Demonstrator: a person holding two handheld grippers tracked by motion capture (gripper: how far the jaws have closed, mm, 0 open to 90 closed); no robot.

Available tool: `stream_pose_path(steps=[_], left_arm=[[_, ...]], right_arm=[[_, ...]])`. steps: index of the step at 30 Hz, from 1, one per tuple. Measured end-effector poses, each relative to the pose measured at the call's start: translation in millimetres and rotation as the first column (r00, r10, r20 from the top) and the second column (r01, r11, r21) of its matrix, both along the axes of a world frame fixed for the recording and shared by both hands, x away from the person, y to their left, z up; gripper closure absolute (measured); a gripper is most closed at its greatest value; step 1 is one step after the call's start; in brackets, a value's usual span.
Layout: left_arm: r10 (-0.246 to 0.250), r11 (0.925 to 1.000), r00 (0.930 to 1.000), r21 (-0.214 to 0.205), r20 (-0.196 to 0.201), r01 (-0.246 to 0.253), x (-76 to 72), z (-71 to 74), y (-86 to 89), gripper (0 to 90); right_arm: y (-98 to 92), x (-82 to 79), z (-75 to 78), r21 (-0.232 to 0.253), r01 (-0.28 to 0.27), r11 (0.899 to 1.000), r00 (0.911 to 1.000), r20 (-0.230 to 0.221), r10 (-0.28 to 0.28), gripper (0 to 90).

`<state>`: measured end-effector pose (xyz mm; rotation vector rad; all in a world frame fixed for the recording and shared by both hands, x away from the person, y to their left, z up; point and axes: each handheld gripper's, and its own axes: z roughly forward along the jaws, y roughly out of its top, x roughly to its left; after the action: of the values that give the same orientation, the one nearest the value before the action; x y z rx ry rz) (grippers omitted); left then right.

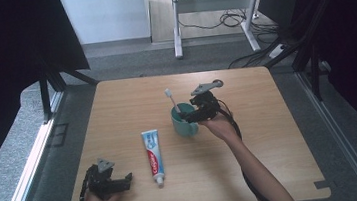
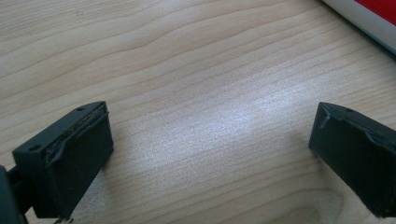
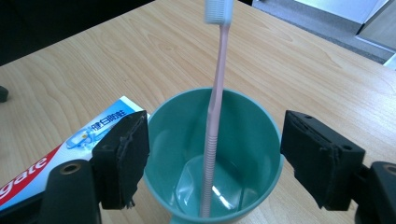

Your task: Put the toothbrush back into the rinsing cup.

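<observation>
We see a light wooden surface (image 1: 270,136) with a visible grain. Near its centre stands a teal cup (image 1: 184,122) holding a pink toothbrush (image 1: 172,99). At the cup's seven o'clock, just beside it, a toothpaste tube (image 1: 153,156) lies flat, cap toward six o'clock.

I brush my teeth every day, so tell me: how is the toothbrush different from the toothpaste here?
The toothbrush stands in the green cup, bristles up; the toothpaste lies flat on the table beside the cup. The toothbrush is thin and pale pink; the toothpaste is a wide tube, white, blue and red. The right hand-held gripper has its open jaws either side of the cup. Neither is being gripped.
</observation>
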<state>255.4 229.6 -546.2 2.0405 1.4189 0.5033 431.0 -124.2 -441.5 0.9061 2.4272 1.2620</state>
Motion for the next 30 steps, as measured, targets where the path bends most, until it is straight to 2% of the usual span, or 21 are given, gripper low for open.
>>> stream_pose_path(steps=[7,30], left_arm=[[0.0,1.0,1.0,0.0,0.0,0.0,0.0,0.0,0.0,0.0],[0.005,1.0,1.0,-0.001,0.0,-0.005,0.1,0.0,-0.9,0.0]], right_arm=[[-5.9,-7.2,4.4,-0.011,-0.002,1.0,0.9999,0.01,0.003,14.3],[-46.8,-37.6,5.1,-0.021,0.008,1.0,0.9995,0.032,-0.007,7.6]])
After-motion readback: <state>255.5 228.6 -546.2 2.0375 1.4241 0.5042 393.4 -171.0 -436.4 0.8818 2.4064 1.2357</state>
